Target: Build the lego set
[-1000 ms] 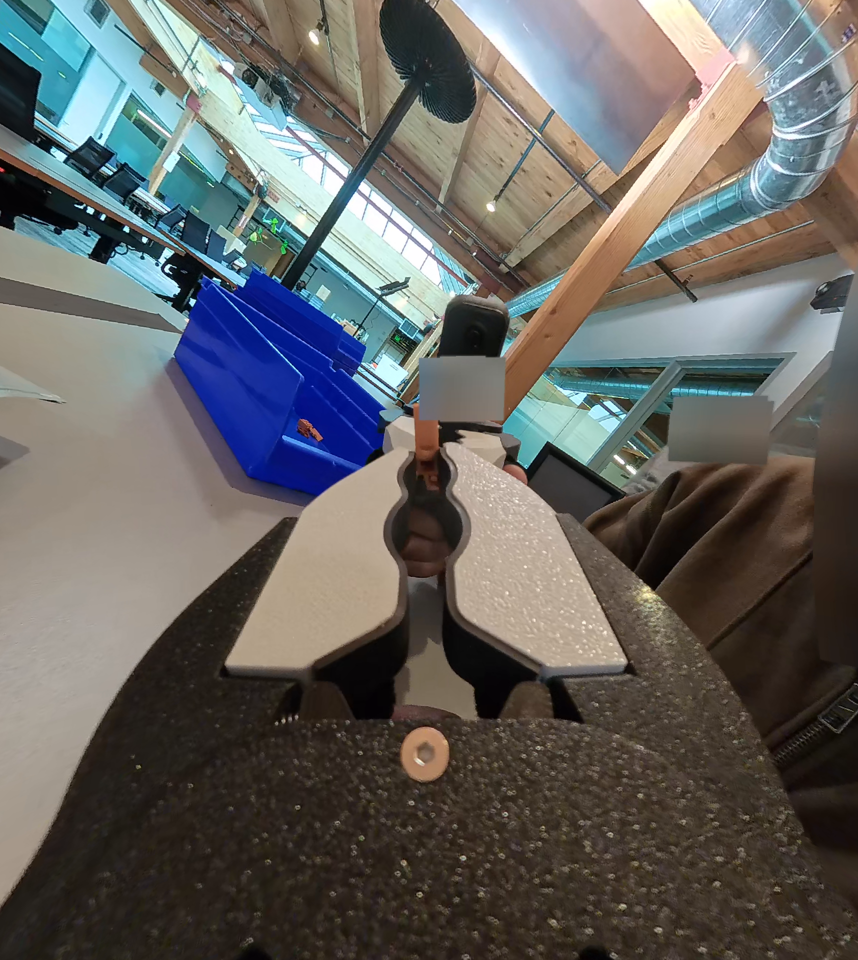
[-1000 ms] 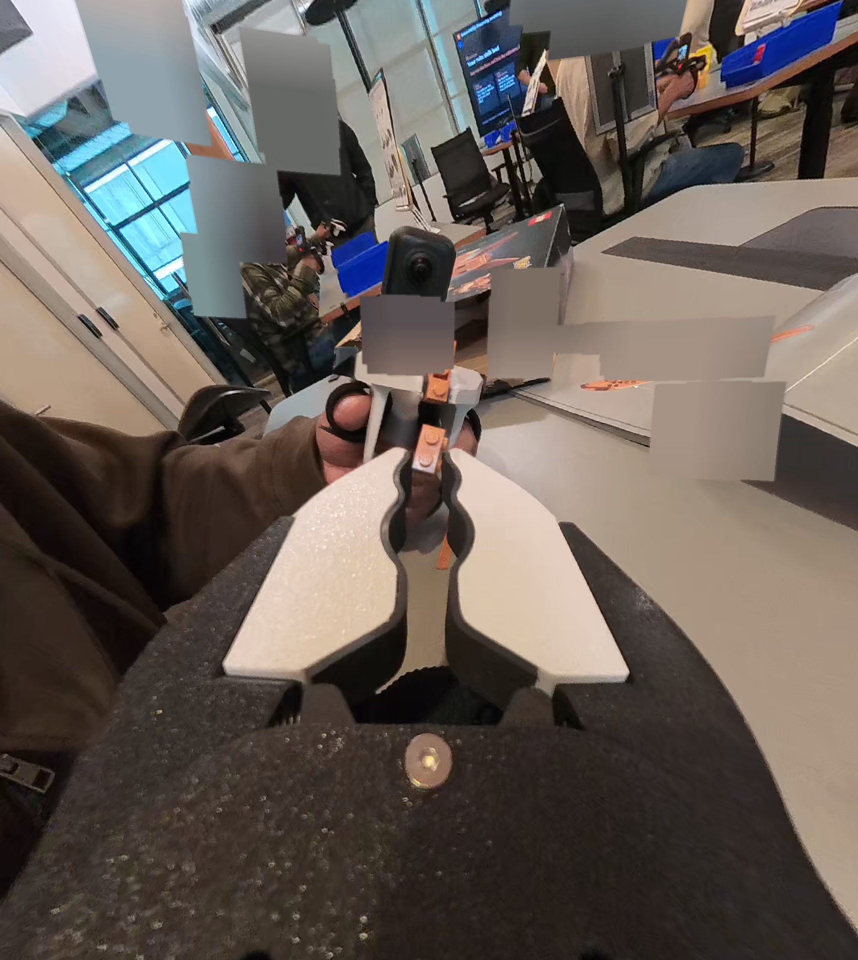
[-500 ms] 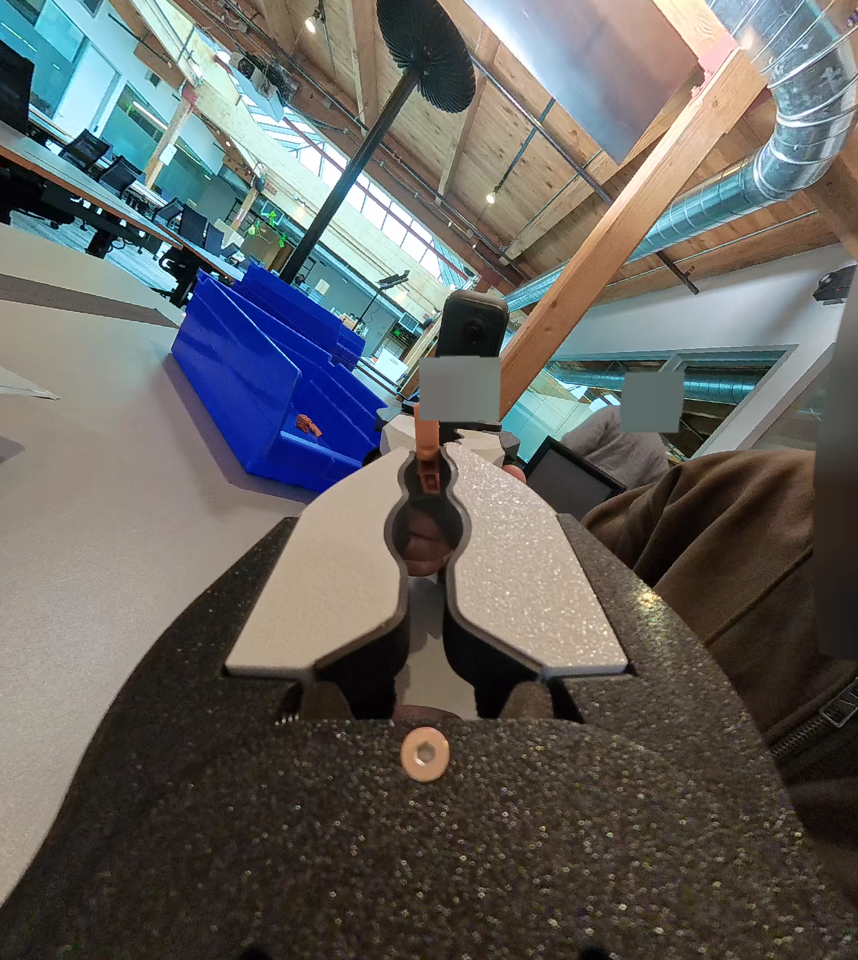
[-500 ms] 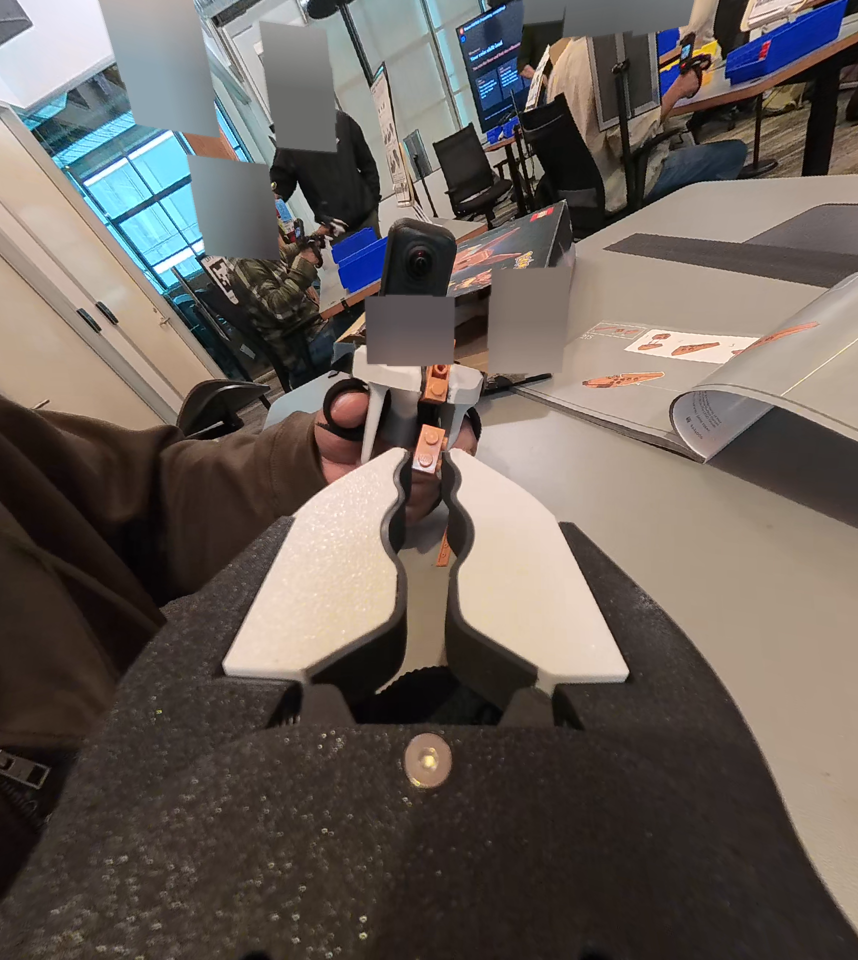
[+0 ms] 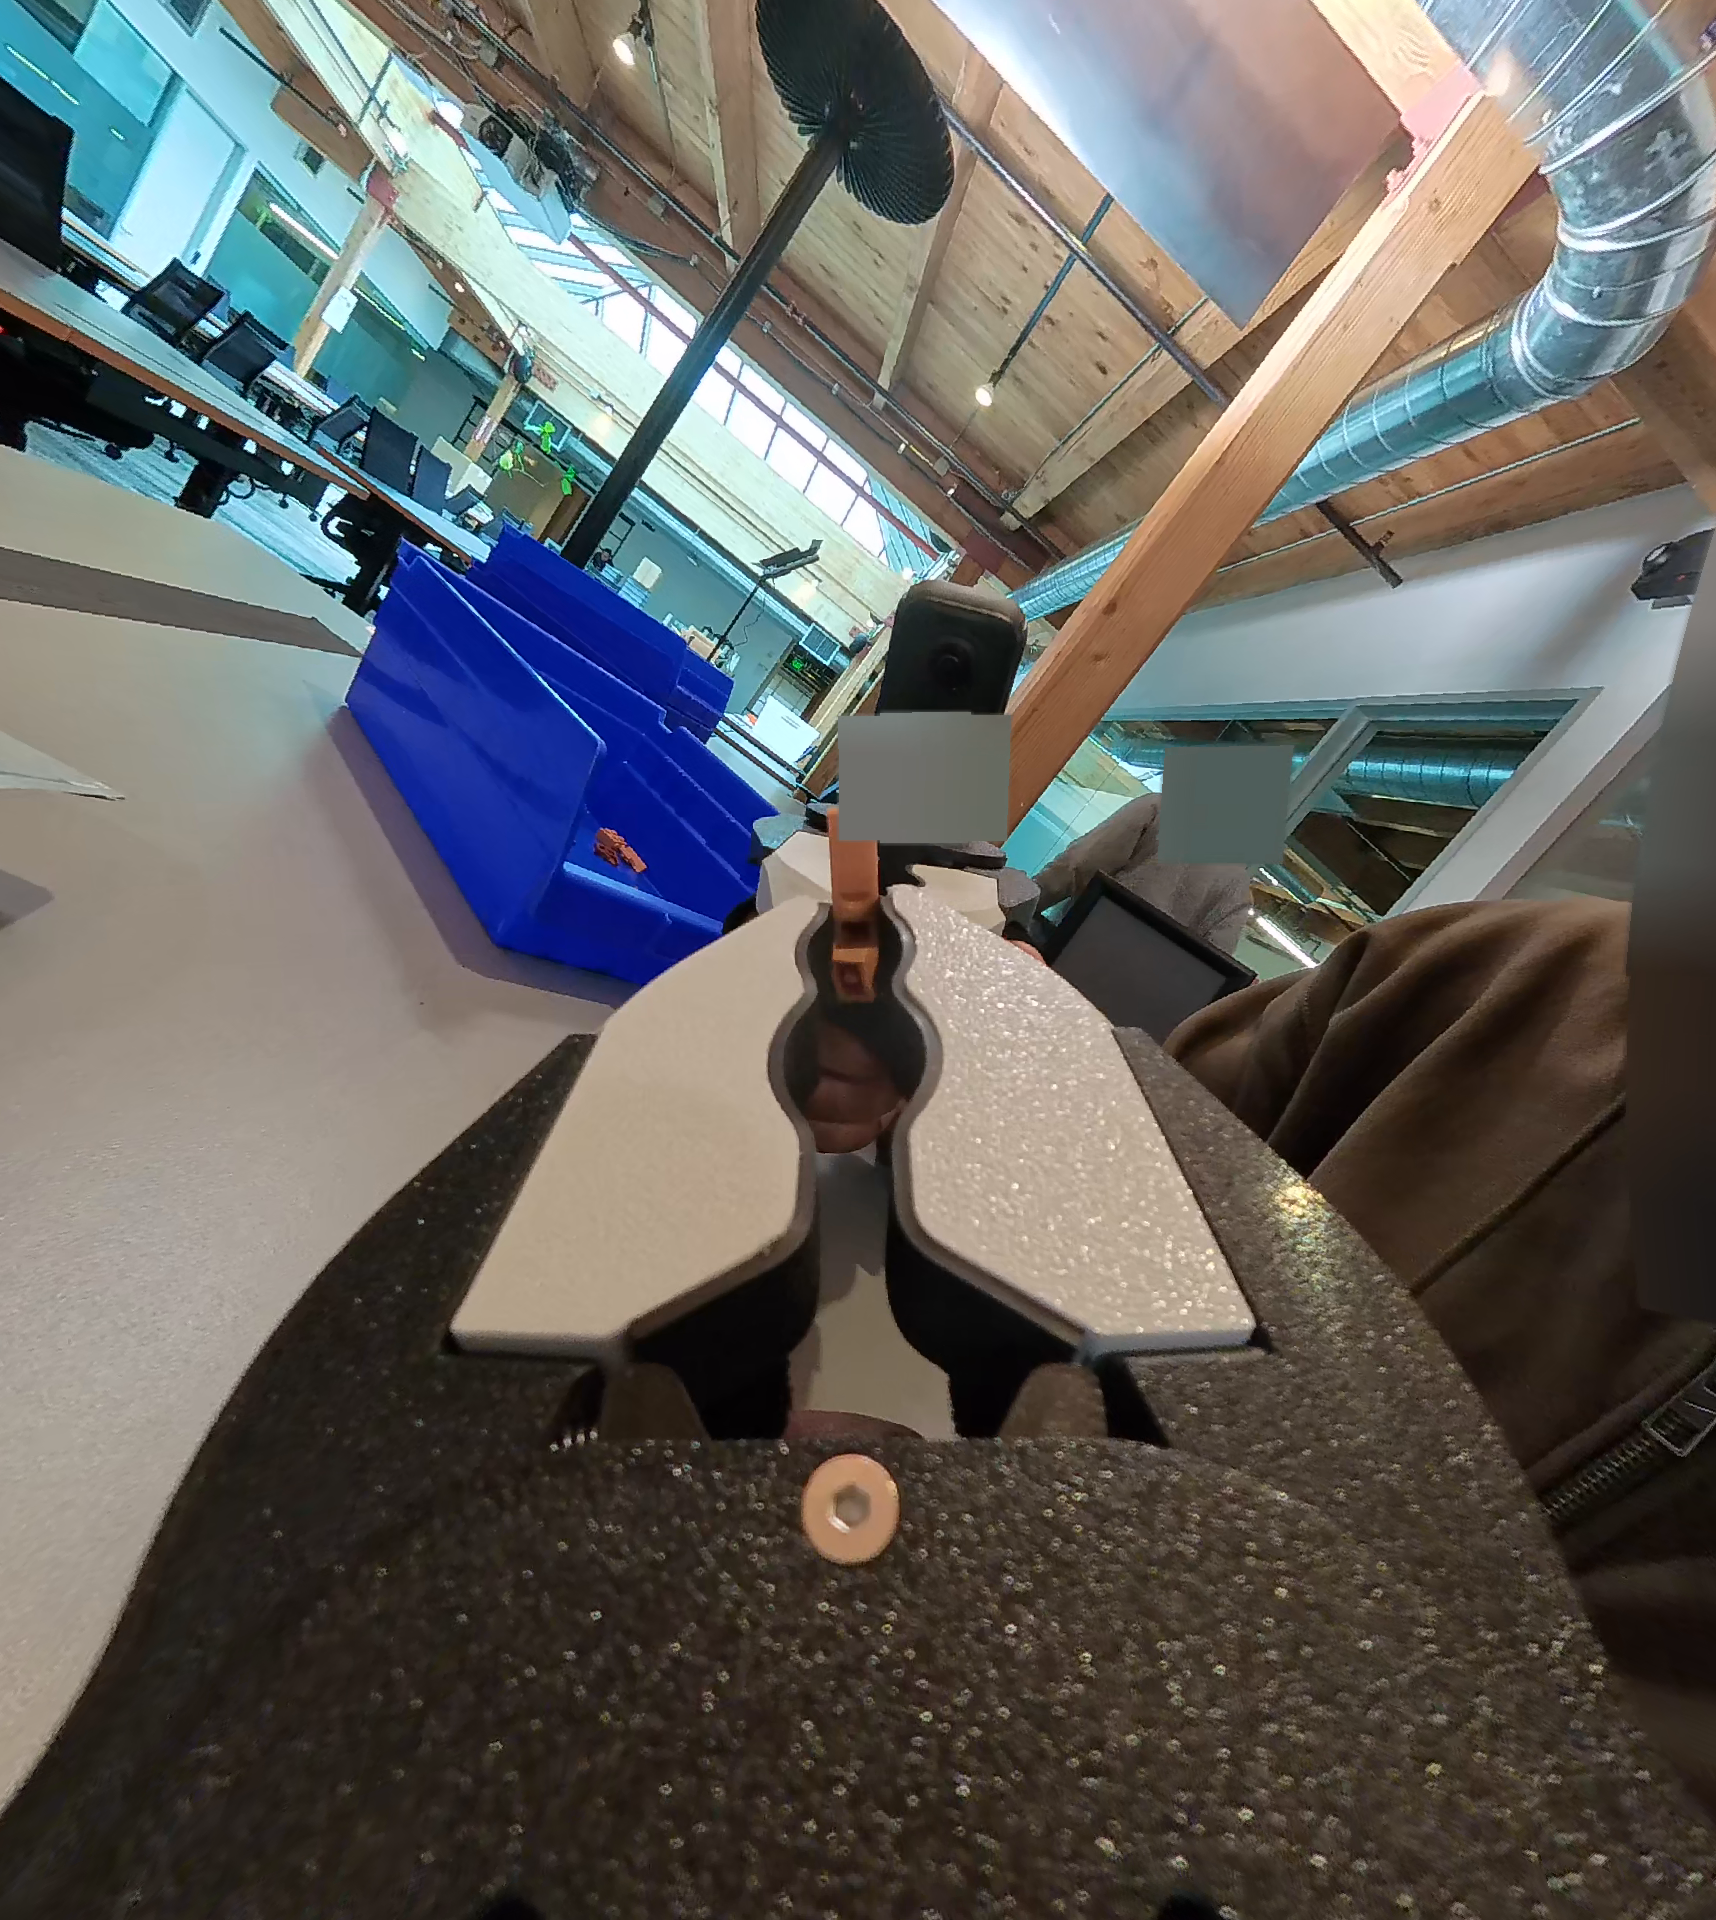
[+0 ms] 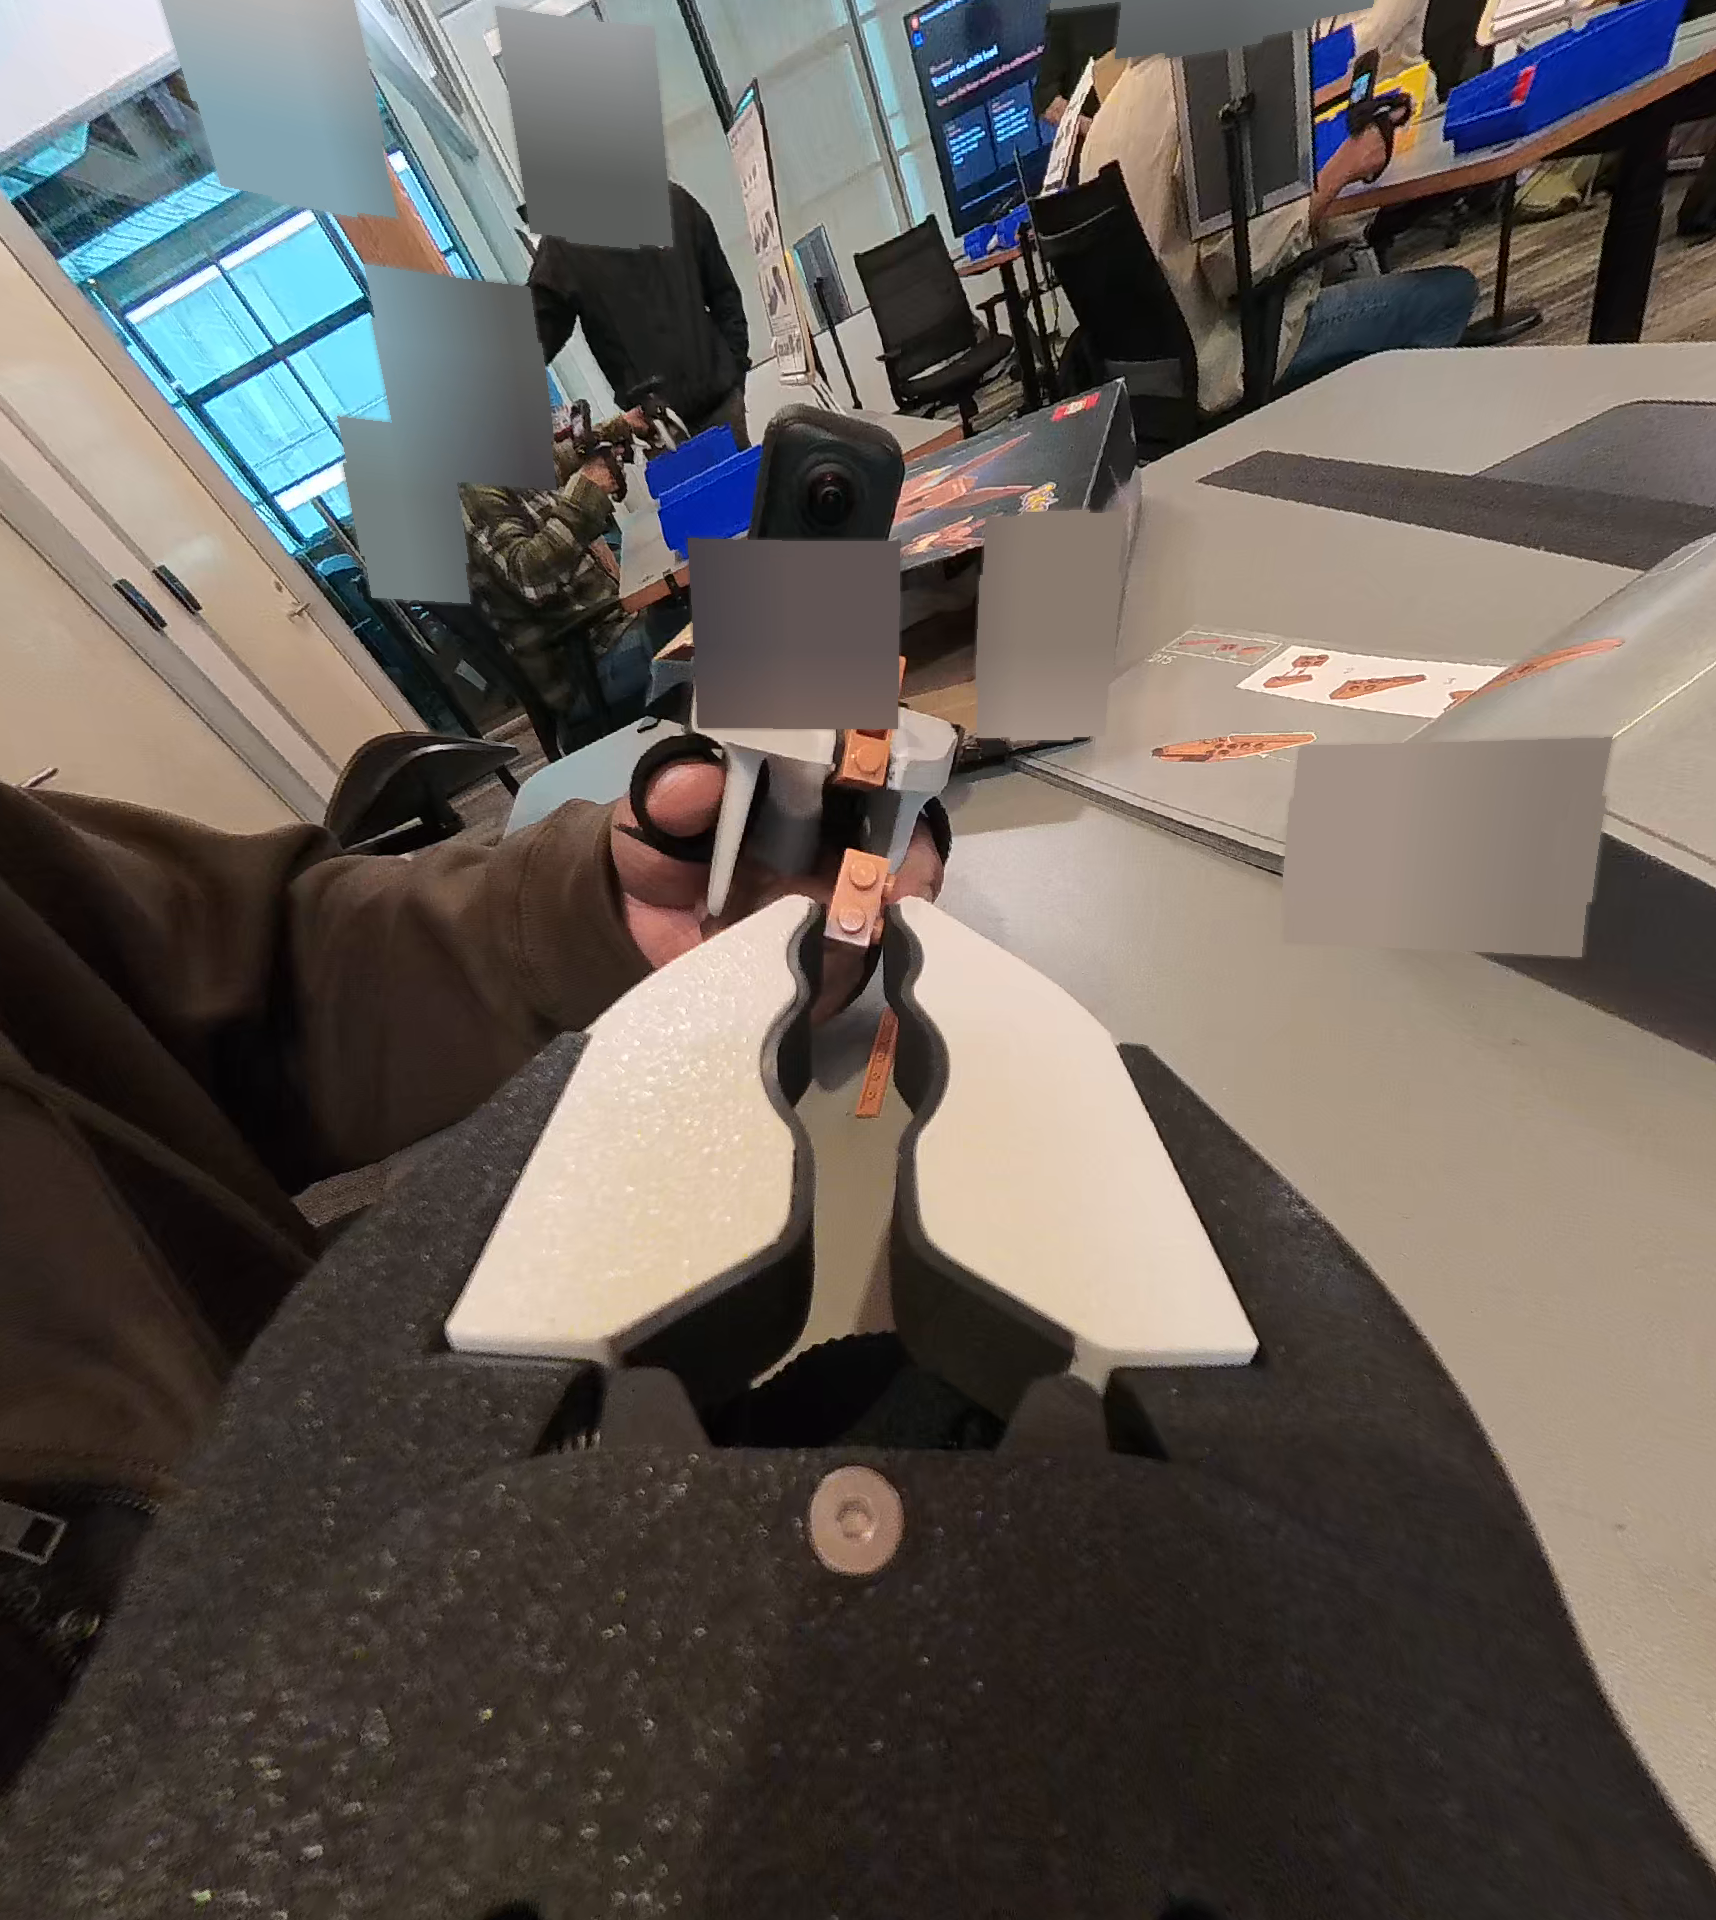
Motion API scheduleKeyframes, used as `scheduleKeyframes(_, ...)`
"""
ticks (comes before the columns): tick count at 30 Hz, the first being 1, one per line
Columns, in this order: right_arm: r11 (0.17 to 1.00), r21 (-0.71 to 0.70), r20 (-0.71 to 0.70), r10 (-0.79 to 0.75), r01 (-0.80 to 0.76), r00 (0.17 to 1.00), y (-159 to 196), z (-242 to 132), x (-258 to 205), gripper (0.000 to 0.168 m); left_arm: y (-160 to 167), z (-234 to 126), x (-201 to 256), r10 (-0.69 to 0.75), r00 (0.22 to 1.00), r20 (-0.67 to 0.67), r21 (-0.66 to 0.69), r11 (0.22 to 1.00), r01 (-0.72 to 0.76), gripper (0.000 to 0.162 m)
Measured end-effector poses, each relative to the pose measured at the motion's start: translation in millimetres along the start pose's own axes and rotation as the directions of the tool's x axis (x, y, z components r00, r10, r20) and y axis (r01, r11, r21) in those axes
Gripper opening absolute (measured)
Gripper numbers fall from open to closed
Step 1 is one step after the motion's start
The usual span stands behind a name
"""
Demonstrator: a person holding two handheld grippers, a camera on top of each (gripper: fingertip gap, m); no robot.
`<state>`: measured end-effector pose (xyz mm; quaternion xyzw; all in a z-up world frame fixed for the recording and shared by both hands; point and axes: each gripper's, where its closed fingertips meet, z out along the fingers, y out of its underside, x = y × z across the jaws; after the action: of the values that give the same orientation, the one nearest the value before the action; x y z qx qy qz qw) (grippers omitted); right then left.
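My left gripper (image 5: pixel 854 920) is shut on a small orange-brown lego piece (image 5: pixel 852 961), held above the grey table (image 5: pixel 158 1039). My right gripper (image 6: pixel 856 914) is shut on an orange two-stud plate (image 6: pixel 856 902). The two grippers face each other tip to tip, close together. In the right wrist view the left gripper (image 6: pixel 869 774) shows beyond my fingers with its orange piece (image 6: pixel 864 756). In the left wrist view the right gripper (image 5: pixel 833 873) shows with its plate (image 5: pixel 849 857) edge-on. I cannot tell whether the two pieces touch. A thin orange plate (image 6: pixel 877 1070) lies on the table below.
Blue parts bins (image 5: pixel 521 748) stand on the table to the left, with small orange pieces (image 5: pixel 617 847) in one. An open instruction booklet (image 6: pixel 1353 717) and the set's box (image 6: pixel 1020 468) lie to the right. My brown sleeve (image 6: pixel 314 987) is at the near side. People sit at other desks behind. Less than 4 cm separates the two grippers' tips.
Both grippers have stayed shut on their pieces and facing each other. The views have shifted only slightly, and more of the booklet shows on the right.
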<state>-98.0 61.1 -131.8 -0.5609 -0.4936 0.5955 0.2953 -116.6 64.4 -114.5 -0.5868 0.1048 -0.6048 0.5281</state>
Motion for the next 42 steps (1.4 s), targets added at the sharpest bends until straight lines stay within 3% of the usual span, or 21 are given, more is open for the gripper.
scheduleKeyframes(33, 1.0, -0.001, -0.003, -0.004, 0.004, 1.0, 0.6, 0.5, -0.3, 0.01, -0.4, -0.1, -0.2, -0.002, 1.0, 0.0, 0.003, 1.0, 0.002, 0.008)
scheduleKeyframes(42, 0.997, 0.051, 0.032, 0.049, -0.051, 0.998, -5.7, -1.1, -2.2, 0.01, 10.6, 4.7, 2.1, -0.016, 1.0, -0.016, -0.059, 0.998, 0.015, 0.008)
